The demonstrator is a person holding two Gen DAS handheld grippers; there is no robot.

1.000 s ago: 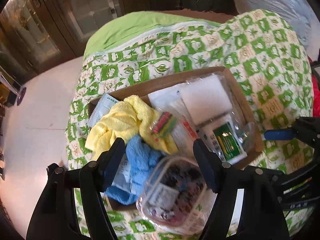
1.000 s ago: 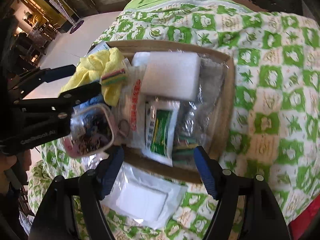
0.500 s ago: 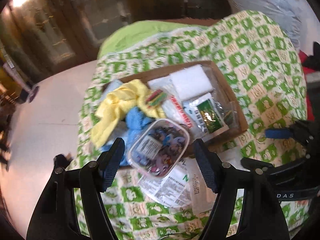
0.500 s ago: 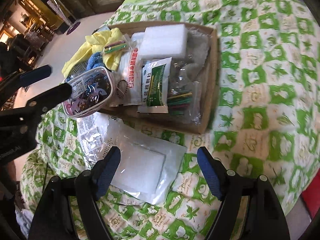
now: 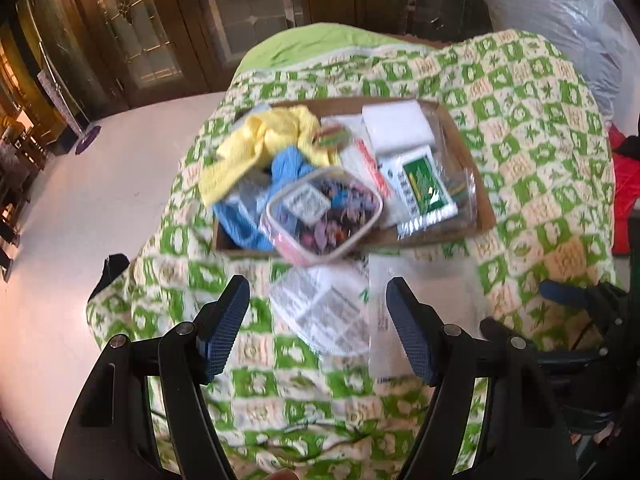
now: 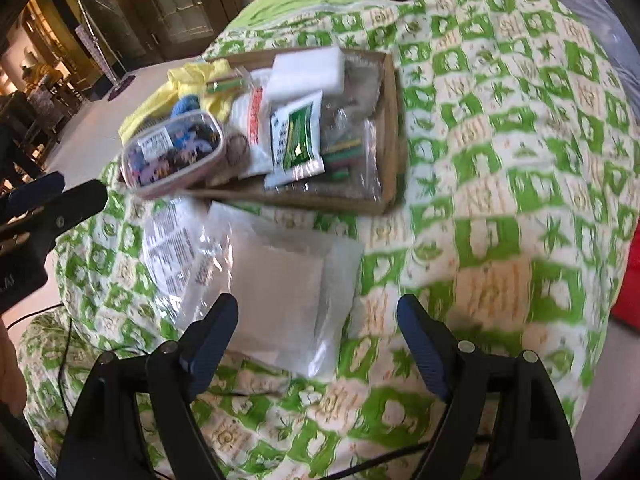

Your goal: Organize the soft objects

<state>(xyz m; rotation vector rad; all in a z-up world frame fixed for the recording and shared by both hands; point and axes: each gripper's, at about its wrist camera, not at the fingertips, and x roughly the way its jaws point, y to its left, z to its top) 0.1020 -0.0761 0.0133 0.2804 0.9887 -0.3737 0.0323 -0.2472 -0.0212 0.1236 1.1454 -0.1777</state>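
A cardboard tray (image 5: pixel 460 140) on the bedspread holds a yellow cloth (image 5: pixel 260 140), a blue cloth (image 5: pixel 288 168), a white foam block (image 5: pixel 396 124), a green sachet (image 5: pixel 424 184) and a clear pouch (image 5: pixel 324 212) of colourful bits at its near edge. A clear bag with a white pad (image 6: pixel 280 280) and a printed bag (image 6: pixel 172 240) lie on the bedspread before the tray (image 6: pixel 390 120). My left gripper (image 5: pixel 316 300) is open over the printed bag (image 5: pixel 324 308), touching nothing. My right gripper (image 6: pixel 316 308) hovers at the white-pad bag, jaws opening, pads off it.
The green-and-cream patterned bedspread (image 6: pixel 500 160) drapes over a rounded mound and drops off at the left to a pale floor (image 5: pixel 100 200). Dark wooden doors (image 5: pixel 160 20) stand behind. A red item (image 5: pixel 624 184) lies at the right. A thin cable (image 6: pixel 380 460) runs near my grippers.
Both grippers have drawn back from the tray toward the near side of the bedspread. The clear pouch, earlier between my left fingers, now sits farther ahead. My right jaws have widened.
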